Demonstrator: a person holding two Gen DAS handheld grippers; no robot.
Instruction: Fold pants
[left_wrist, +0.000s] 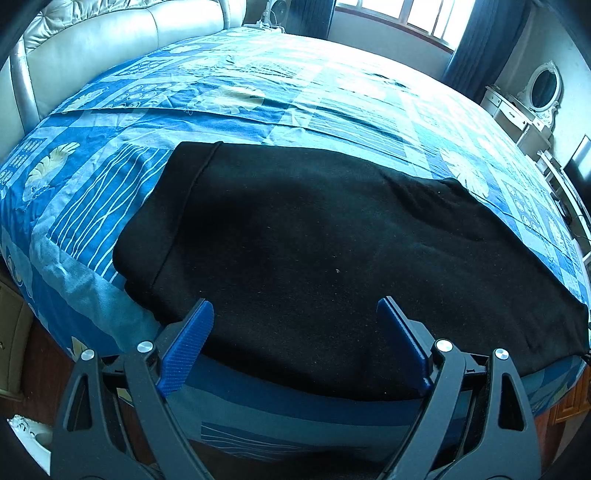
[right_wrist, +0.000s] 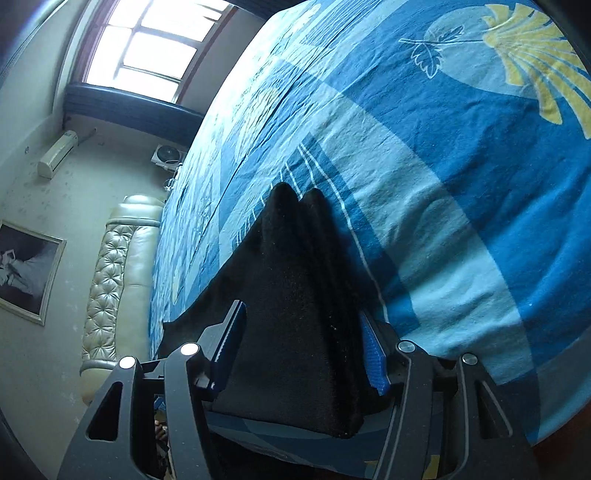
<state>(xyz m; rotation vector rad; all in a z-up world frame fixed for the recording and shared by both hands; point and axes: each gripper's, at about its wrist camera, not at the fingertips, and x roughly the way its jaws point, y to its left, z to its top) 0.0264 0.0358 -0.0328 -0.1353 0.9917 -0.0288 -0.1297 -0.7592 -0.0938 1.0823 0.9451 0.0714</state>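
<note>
Black pants (left_wrist: 314, 240) lie flat across the near side of a bed, with the waistband at the left. My left gripper (left_wrist: 295, 325) is open just above the pants' near edge, its blue pads (left_wrist: 188, 343) wide apart and nothing between them. In the right wrist view the pants (right_wrist: 295, 295) run away from the camera as a stacked, folded strip. My right gripper (right_wrist: 299, 350) straddles this end of the pants, its blue pads (right_wrist: 373, 354) on either side of the cloth; the jaws stand apart around it.
The bed has a blue patterned sheet (left_wrist: 258, 92). A padded cream headboard (left_wrist: 92, 48) stands at the far left. A white dresser with an oval mirror (left_wrist: 532, 99) stands at the right, a window (left_wrist: 406, 14) at the back. The bed's near edge drops to a wooden floor.
</note>
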